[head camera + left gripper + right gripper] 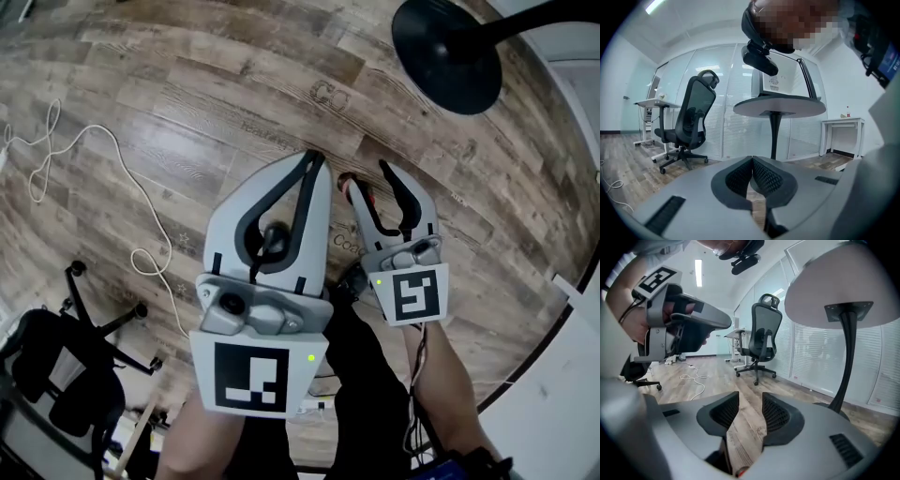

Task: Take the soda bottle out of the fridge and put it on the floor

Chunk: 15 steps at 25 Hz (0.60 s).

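Up close, two marker cubes [251,377] and the forearms behind them crowd the foreground, so let's sweep across. Well left of the soda bottle [345,242], an office chair [56,366] squats in black and a white cable [105,131] loops over the wooden floor [187,103]. Next, the left gripper [314,159], just left of the bottle: jaws clenched, tips meeting, nothing pinched between them. Then the bottle itself, down on the floor between the two grippers, label showing, a red cap near the right gripper's jaw. Standing square or leaning, I can't tell from above. The right gripper [367,174], right over the bottle: jaws released and parted, only floorboards between them, plus a sliver of red at the bottom edge of its own view. Up and right of the bottle sits the round black foot of a bench [445,47]. Fridge? Nowhere in sight. My read: taking it out and setting it down look done, with the bottle free of both grippers. At most, drawing the hands clear remains.
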Available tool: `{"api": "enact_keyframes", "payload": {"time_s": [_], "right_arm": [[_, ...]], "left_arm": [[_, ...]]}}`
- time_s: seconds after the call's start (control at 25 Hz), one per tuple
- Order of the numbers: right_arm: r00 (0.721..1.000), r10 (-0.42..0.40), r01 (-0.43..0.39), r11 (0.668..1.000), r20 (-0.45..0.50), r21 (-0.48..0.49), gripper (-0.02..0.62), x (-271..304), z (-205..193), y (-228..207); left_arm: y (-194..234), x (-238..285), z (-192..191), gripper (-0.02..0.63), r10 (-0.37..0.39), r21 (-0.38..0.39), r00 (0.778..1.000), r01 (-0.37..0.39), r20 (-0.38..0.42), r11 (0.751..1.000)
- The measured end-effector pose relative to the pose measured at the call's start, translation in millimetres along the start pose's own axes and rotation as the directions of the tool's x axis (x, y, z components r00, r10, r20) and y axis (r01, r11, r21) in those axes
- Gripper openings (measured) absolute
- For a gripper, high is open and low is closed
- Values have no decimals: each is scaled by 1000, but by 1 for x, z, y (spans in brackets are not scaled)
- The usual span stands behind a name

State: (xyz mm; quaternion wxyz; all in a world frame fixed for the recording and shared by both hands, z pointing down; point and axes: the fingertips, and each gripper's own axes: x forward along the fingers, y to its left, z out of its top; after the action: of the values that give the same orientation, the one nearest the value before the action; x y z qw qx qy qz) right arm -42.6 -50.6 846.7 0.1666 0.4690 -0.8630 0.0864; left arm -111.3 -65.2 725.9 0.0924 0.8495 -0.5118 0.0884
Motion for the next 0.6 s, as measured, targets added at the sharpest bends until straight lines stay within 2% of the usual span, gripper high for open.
{"api": "enact_keyframes", "payload": {"time_s": [0.36,0.6], "right_arm": [[991,-33,32,999,133,11,126,-43,171,-5],[967,-49,54,998,249,-13,69,-76,291,-7]], "left_arm": [[-10,-21,129,17,22,4,998,-22,61,1000],[-16,-39,227,16,26,40,989,-32,145,999]]}}
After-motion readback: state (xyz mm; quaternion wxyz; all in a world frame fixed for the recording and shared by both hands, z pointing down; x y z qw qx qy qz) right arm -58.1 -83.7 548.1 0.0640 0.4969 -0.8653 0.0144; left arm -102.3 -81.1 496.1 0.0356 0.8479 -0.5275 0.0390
